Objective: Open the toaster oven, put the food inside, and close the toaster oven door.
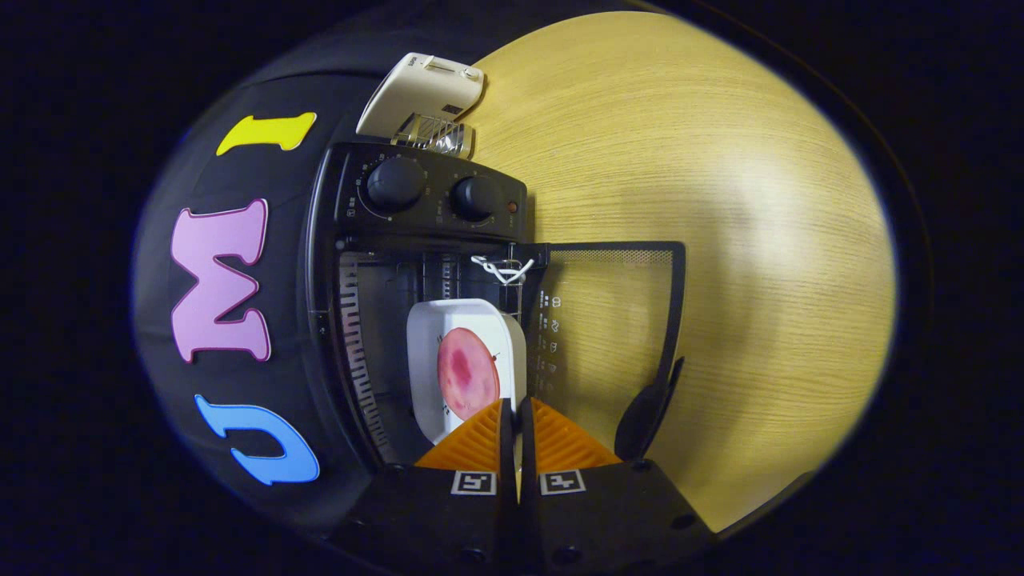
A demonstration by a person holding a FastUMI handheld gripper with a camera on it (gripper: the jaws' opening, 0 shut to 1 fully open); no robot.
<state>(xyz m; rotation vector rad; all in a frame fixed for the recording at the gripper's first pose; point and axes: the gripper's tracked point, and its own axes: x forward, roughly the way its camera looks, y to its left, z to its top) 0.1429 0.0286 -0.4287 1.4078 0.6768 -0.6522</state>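
White dish (432, 352) with food (468, 374), nipped by its rim in the gripper (516, 420), entering the toaster oven (424, 232) past the open door (616, 320).

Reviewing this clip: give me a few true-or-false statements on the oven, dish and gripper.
1. The black toaster oven has its glass door closed. False: it hangs open over the wooden table.
2. The white dish with a round pink slice sits inside the oven. True.
3. The gripper has its orange fingers spread wide. False: they pinch the dish's rim.
4. A cream toaster stands beyond the oven. True.
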